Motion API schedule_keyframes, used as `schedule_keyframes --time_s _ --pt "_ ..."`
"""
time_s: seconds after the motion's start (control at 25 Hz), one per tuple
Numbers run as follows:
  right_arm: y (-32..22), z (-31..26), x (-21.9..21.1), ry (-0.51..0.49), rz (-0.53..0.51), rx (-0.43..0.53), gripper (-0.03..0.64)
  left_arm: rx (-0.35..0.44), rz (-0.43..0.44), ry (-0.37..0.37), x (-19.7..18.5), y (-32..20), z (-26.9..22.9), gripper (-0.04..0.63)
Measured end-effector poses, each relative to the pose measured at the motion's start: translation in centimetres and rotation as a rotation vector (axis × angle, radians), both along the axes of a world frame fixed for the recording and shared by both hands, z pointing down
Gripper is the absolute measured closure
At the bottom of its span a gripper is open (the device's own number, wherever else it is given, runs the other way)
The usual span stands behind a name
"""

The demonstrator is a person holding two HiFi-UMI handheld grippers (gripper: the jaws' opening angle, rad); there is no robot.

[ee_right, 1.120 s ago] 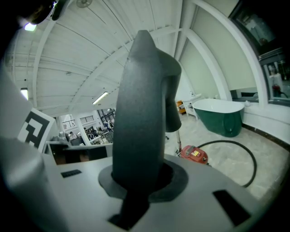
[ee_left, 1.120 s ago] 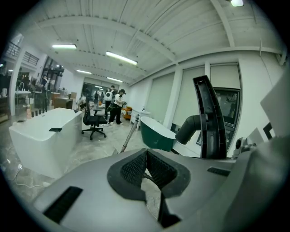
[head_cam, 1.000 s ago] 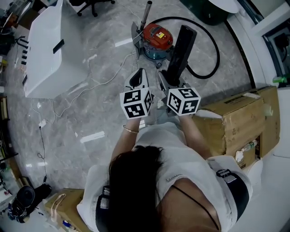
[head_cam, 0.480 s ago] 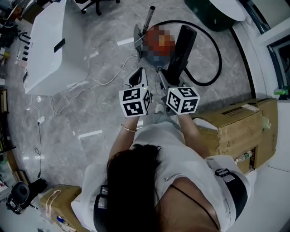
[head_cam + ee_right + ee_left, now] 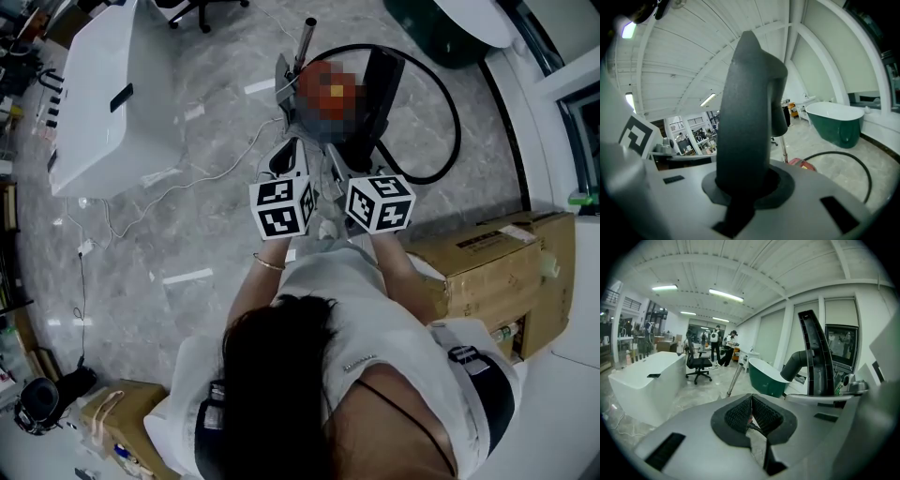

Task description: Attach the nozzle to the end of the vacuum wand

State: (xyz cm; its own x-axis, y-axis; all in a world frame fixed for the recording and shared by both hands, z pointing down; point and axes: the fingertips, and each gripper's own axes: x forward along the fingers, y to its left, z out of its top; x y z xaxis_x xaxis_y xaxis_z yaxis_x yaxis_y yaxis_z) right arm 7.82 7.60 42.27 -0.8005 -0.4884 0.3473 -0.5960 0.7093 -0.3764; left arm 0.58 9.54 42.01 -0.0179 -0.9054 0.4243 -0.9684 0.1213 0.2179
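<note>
My right gripper (image 5: 349,157) is shut on the lower end of the black nozzle (image 5: 377,94), a long flat floor head that stands upright and fills the right gripper view (image 5: 746,117). Just beyond it on the floor sits the red and teal vacuum body (image 5: 302,114), with the metal wand (image 5: 305,39) rising from it and the black hose (image 5: 454,112) looping to the right. The wand (image 5: 784,151) shows as a thin tube behind the nozzle. My left gripper (image 5: 287,157) is shut with its ribbed pads (image 5: 740,414) pressed together on nothing; the nozzle (image 5: 816,357) stands to its right.
A big white counter block (image 5: 108,94) stands on the marble floor at the left, with a white cable (image 5: 192,176) trailing from it. An open cardboard box (image 5: 487,262) sits at the right. A green bathtub (image 5: 765,378) stands ahead, and an office chair (image 5: 698,365) stands further back.
Both grippers have been carried forward toward the vacuum; the nozzle top now overlaps the vacuum body in the head view. The cardboard box has slid back in the picture. Neither grip changed.
</note>
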Motion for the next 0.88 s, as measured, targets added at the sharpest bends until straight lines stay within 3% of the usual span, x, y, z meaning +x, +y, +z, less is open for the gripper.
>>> schedule_keyframes --time_s 0.88 --pt "-2.6 1.1 0.0 -0.014 -0.053 -0.029 0.558 -0.021 -0.058 0.0 -0.2 -2.2 1.2 0.592"
